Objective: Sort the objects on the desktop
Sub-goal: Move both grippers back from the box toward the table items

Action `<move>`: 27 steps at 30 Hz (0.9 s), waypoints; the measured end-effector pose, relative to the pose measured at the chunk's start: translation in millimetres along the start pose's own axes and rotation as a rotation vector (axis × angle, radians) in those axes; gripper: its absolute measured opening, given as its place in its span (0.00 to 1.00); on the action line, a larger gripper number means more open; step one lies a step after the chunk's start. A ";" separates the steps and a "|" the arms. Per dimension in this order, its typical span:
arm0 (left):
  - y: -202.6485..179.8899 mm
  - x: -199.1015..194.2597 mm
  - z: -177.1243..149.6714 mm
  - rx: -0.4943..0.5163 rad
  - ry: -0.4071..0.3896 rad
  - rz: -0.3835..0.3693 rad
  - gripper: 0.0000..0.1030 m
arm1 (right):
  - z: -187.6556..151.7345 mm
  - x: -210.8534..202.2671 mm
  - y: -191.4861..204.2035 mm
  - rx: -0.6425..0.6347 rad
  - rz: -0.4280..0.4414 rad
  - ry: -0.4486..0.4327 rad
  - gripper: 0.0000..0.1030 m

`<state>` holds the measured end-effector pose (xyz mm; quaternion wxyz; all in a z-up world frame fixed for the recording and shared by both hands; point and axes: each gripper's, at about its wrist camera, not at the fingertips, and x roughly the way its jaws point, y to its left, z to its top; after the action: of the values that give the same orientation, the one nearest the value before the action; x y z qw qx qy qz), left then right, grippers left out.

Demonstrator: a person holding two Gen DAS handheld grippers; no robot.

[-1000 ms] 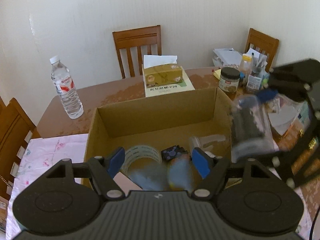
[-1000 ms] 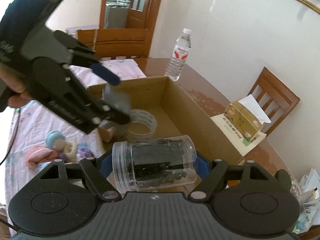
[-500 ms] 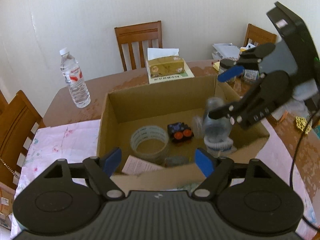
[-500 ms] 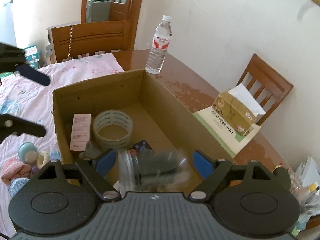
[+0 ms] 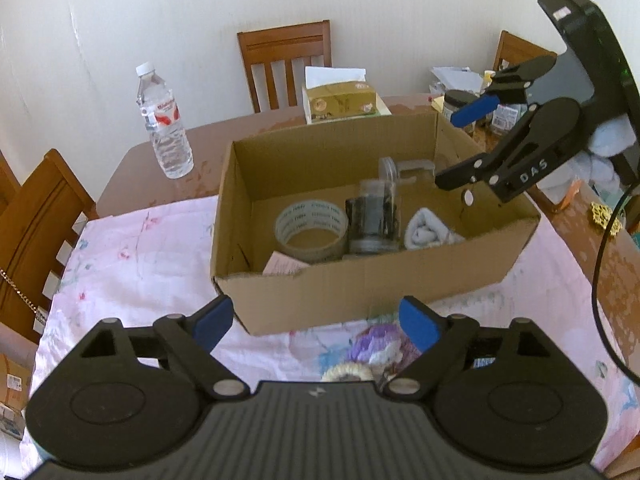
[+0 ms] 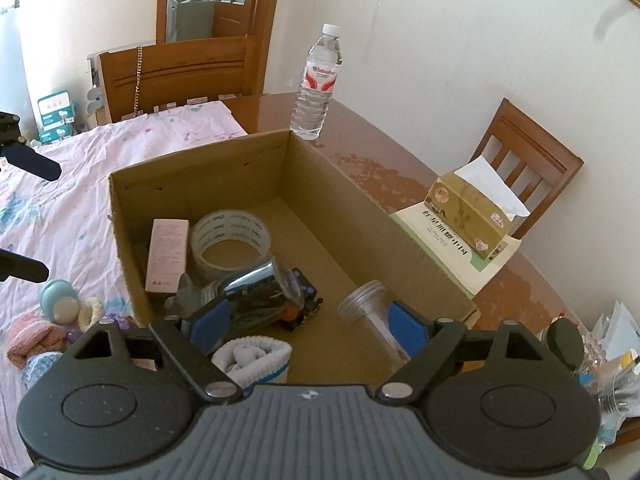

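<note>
Both grippers wide open, empty, jaws just opened: left gripper point(image 5: 316, 320) nearest the leftover toys, pale-blue round toy point(image 6: 60, 302) beside brown cardboard box point(image 6: 200, 168); right gripper point(image 6: 308, 322) over the box.

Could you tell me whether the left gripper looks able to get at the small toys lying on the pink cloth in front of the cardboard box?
Probably yes. The left gripper is open and empty, the small toys lie on the pink cloth just beneath its fingertips, outside the cardboard box, and nothing covers them.
</note>
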<state>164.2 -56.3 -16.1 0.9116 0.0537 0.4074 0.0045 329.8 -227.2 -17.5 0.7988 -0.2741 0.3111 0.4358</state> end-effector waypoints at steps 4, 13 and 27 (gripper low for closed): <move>-1.5 -1.3 -11.2 0.013 0.020 0.006 0.88 | -2.8 -5.8 6.7 -0.005 0.006 -0.002 0.87; -5.0 -5.4 -42.1 0.012 0.073 -0.006 0.88 | -8.5 -26.6 24.3 -0.009 0.040 -0.030 0.88; -14.7 -13.8 -72.5 -0.004 0.109 -0.031 0.88 | -22.4 -62.5 60.2 -0.047 0.121 -0.068 0.88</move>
<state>100.6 -64.8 -55.3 0.8881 0.0455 0.4575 -0.0060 245.2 -247.7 3.8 0.7745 -0.2586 0.2895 0.4994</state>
